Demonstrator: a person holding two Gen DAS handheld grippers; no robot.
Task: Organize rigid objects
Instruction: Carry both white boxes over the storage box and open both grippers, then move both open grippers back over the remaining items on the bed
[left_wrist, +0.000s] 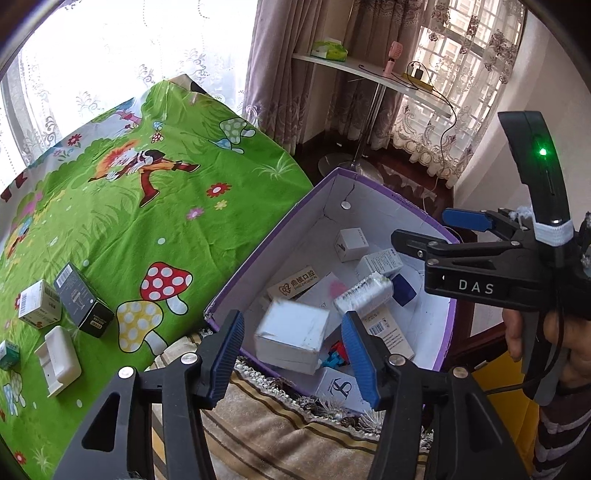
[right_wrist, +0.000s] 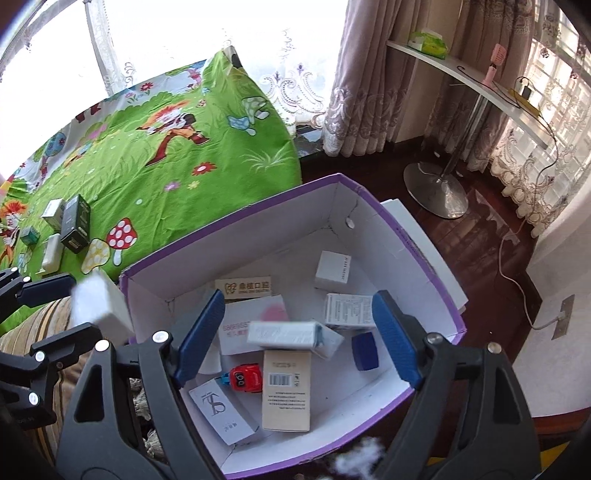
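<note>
A purple-edged white cardboard box (right_wrist: 424, 258) holds several small cartons and a red toy car (right_wrist: 245, 376). My left gripper (left_wrist: 293, 354) is open over the box's near rim (left_wrist: 221, 299); a blurred white box (left_wrist: 291, 336) is between its fingers without touching them, apparently falling. The same white box (right_wrist: 98, 299) shows blurred at the box's left corner. My right gripper (right_wrist: 299, 339) is open above the box, with a blurred white carton (right_wrist: 284, 334) below it, also in motion. Several small boxes, including a dark one (left_wrist: 83, 299), lie on the green cartoon cloth (left_wrist: 155, 221).
A striped cushion with fringe (left_wrist: 280, 435) lies under the box's near side. A white shelf table on a metal stand (right_wrist: 436, 188) stands by lace curtains. A cable (right_wrist: 517, 280) runs across the dark wooden floor to a wall socket.
</note>
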